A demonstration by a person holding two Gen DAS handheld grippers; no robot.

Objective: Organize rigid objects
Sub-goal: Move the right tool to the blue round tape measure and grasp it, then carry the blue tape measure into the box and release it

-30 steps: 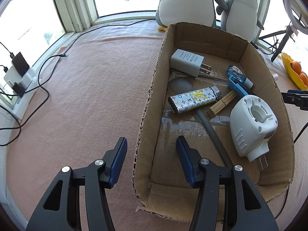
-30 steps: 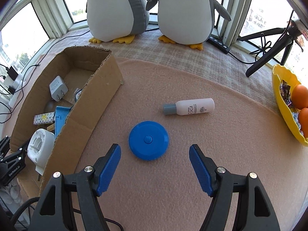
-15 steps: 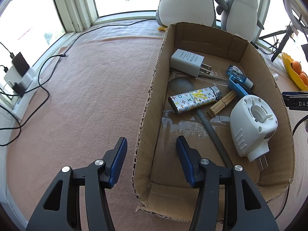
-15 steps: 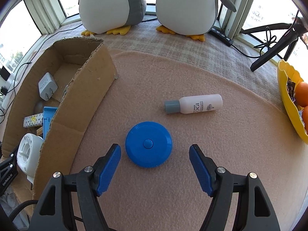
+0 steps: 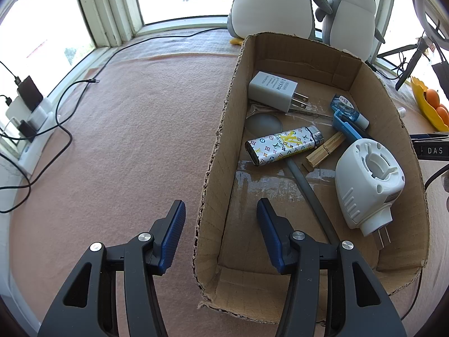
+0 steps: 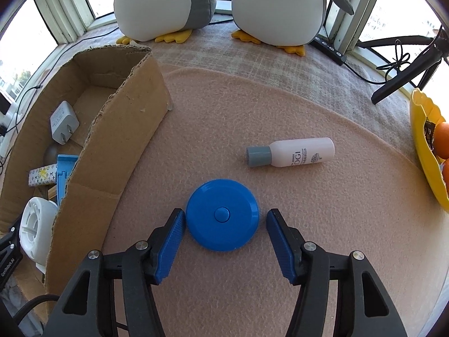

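Left claw [image 5: 221, 216] straddles cardboard box [image 5: 221, 151] wall; charger [image 5: 272, 91], lighter [image 5: 283, 145] inside.

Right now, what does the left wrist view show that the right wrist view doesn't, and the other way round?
Left wrist only: the left gripper, open, straddling the near side wall of the cardboard box, and a blue correction tape inside.

Right wrist only: the right gripper, whose jaws have just been closing with the blue disc between them, not yet clamped, and a white bottle lying on its side.

Both: the box, the white charger, the patterned lighter, the white plug-in device and the plush penguins.
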